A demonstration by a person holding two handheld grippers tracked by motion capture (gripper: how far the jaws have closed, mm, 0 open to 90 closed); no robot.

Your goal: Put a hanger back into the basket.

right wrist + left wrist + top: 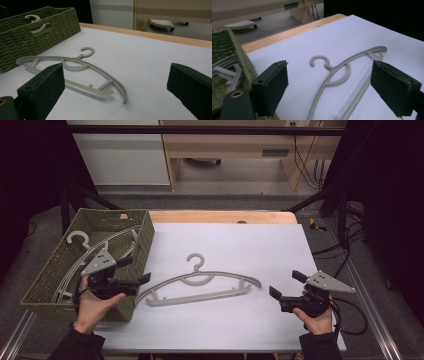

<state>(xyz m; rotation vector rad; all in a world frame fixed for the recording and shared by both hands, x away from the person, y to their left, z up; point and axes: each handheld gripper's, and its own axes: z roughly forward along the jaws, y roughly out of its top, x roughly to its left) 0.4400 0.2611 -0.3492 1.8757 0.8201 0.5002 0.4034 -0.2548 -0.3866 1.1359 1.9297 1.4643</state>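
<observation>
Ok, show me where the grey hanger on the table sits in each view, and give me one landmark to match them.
High view: the hanger lies flat at table centre, hook pointing away from the person.
Left gripper view: the hanger lies between the two black fingers, hook at upper left.
Right gripper view: the hanger lies left of centre, hook toward the far edge.
Shared landmark: the green woven basket.

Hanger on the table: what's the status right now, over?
Both hand-held grippers open, left beside the basket, right off to the side. Grey hanger flat on the white sheet, unheld. Nothing blocking it.
</observation>
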